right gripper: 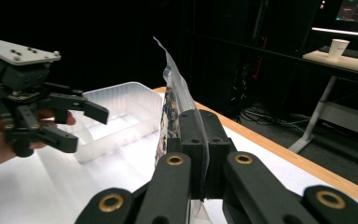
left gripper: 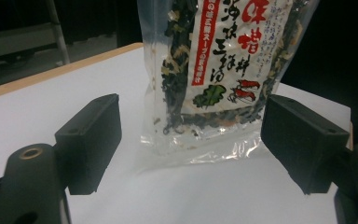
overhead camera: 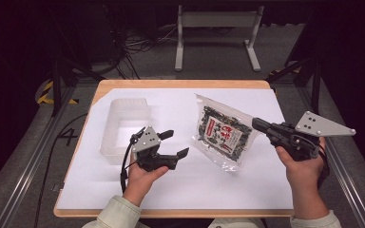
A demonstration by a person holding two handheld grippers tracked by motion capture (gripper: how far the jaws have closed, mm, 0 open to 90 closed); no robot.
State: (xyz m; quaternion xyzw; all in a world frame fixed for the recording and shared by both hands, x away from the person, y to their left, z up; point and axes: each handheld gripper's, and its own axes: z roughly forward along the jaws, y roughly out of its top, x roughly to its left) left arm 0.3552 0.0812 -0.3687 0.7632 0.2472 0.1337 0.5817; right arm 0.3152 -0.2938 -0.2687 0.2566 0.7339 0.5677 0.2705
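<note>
A clear plastic bag (overhead camera: 223, 134) of dark dried food with a red-and-white label stands tilted on the white sheet. My right gripper (overhead camera: 257, 124) is shut on the bag's right edge; the right gripper view has that edge (right gripper: 182, 88) pinched between the jaws of my right gripper (right gripper: 204, 140). My left gripper (overhead camera: 175, 142) is open, a short way left of the bag and facing it. The left gripper view frames the bag (left gripper: 223, 70) between its spread fingers (left gripper: 91, 140), apart from them.
A translucent plastic tub (overhead camera: 123, 126) lies at the left of the white sheet (overhead camera: 180, 185), just behind my left gripper; it also appears as the tub (right gripper: 116, 116) in the right gripper view. The wooden table edge (overhead camera: 180, 84) borders the sheet. A grey stand (overhead camera: 216, 28) is beyond.
</note>
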